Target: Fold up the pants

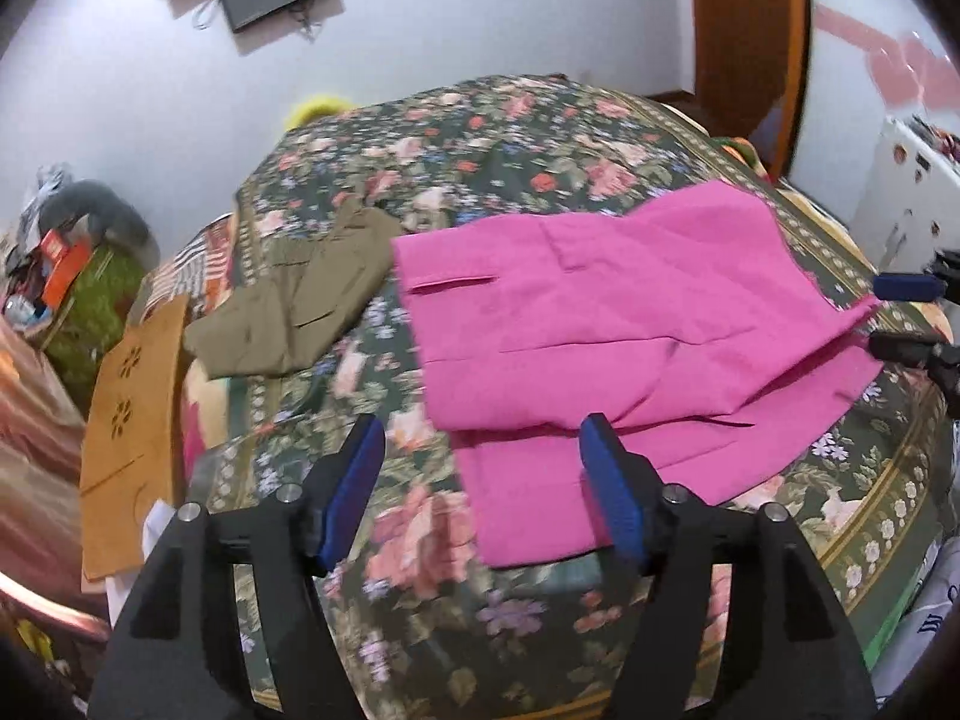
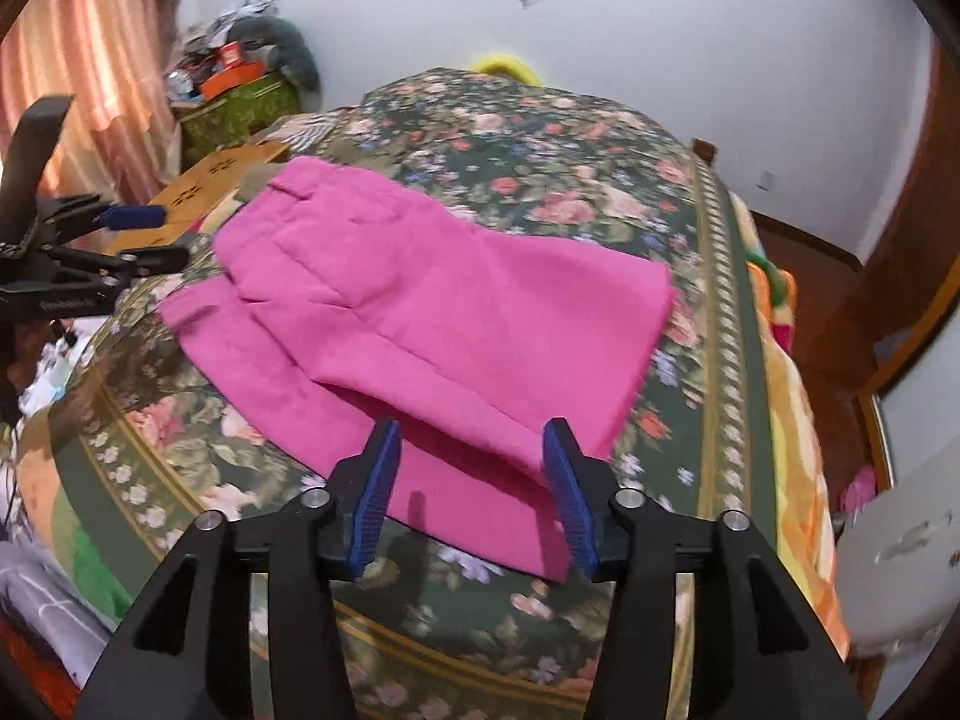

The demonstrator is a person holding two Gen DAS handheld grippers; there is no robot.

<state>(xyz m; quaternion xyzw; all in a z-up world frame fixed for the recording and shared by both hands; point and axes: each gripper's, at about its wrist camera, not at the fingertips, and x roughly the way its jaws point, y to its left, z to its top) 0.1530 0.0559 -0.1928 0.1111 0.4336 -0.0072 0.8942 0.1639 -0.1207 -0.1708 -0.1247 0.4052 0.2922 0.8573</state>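
Pink pants [image 1: 630,336] lie folded over on the floral bedspread [image 1: 480,168], one layer doubled on another. They also show in the right wrist view [image 2: 432,312]. My left gripper [image 1: 483,438] is open and empty, held above the near left edge of the pants. My right gripper [image 2: 474,444] is open and empty, just above the near edge of the pants. In the left wrist view the right gripper [image 1: 900,315] shows at the right edge, by a corner of the pants. In the right wrist view the left gripper [image 2: 144,237] shows at the left, open.
Folded olive pants [image 1: 300,300] lie on the bed to the left of the pink ones. An orange cardboard piece [image 1: 132,420] lies at the bed's left edge. A cluttered green box [image 2: 240,102] stands by the curtain. A white appliance [image 1: 906,192] stands at right.
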